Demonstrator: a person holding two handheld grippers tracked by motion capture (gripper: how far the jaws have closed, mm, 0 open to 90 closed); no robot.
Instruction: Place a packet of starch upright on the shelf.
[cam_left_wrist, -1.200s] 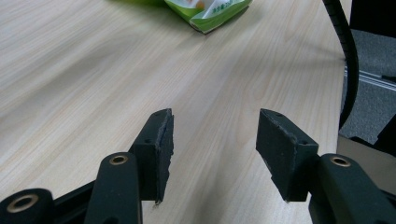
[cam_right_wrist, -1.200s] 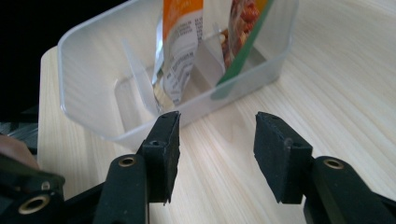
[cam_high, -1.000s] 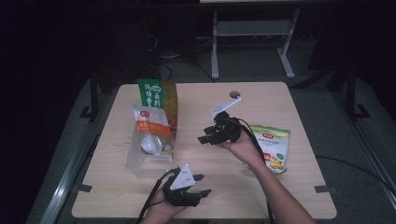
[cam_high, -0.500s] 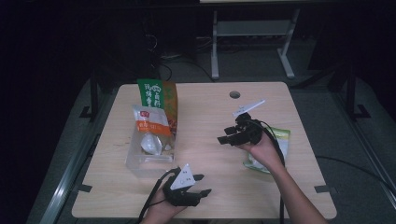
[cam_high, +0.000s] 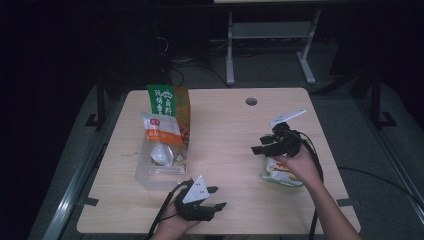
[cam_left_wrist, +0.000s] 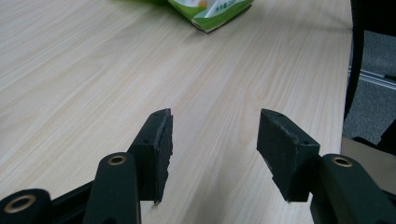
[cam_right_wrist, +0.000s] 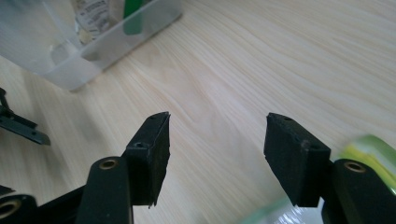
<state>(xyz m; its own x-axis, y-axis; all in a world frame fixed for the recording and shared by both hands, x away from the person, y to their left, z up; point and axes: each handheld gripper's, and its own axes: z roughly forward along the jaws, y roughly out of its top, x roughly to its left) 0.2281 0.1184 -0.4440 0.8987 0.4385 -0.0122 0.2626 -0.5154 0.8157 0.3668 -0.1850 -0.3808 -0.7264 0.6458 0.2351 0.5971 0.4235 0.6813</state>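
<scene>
Both tools gape empty, the left tool (cam_high: 209, 198) at the surface's (cam_high: 225, 125) near edge, the right tool (cam_high: 264, 146) over a green pouch (cam_high: 278, 173) toward its right edge

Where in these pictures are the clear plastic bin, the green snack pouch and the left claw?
clear plastic bin (cam_high: 150, 175), high view, near front wall.
green snack pouch (cam_high: 280, 175), high view, lower part beside the hand.
left claw (cam_left_wrist: 212, 140), left gripper view, midway between the open fingertips.
</scene>
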